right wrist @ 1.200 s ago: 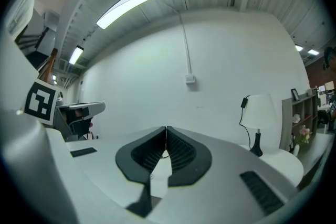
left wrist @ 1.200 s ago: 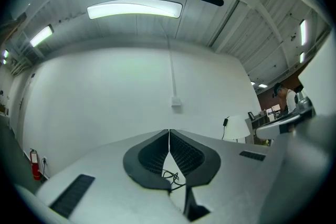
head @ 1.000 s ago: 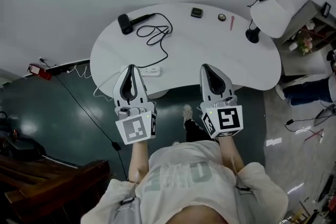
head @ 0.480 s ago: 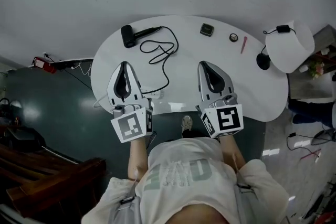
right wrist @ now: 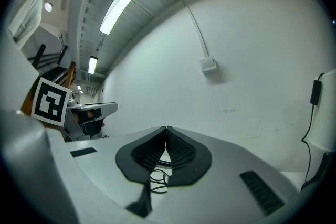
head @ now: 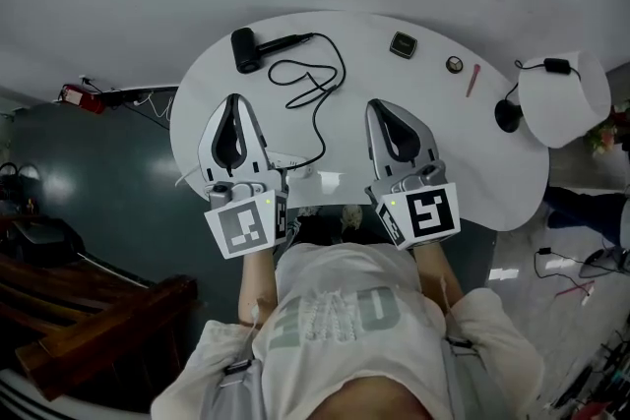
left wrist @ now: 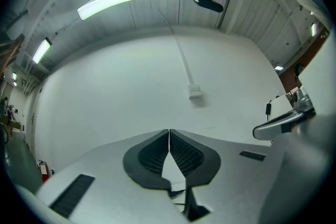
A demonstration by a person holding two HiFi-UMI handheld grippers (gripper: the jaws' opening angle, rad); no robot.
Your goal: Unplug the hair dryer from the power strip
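A black hair dryer (head: 246, 49) lies at the far left of the white table (head: 472, 162). Its black cord (head: 313, 86) loops toward me and runs to a white power strip (head: 299, 174) at the near edge, partly hidden behind my left gripper. Both grippers hover level over the near half of the table, apart from the dryer. The left gripper (head: 234, 99) is shut and empty; its own view shows its jaws (left wrist: 169, 131) pressed together. To the right of the cord, the right gripper (head: 380, 104) is likewise shut and empty (right wrist: 166, 128), with a bit of cord (right wrist: 156, 180) visible below it.
A white lamp (head: 564, 98) on a black base (head: 507, 116) stands at the table's right end. A small dark square box (head: 402, 44), a round item (head: 454, 64) and a pink pen (head: 472, 80) lie at the back. A plain wall rises behind the table; dark furniture (head: 89, 320) stands lower left.
Both grippers have moved forward from the table's near edge to over its surface. The power strip now lies between them, close to the left gripper. Jaws stayed shut.
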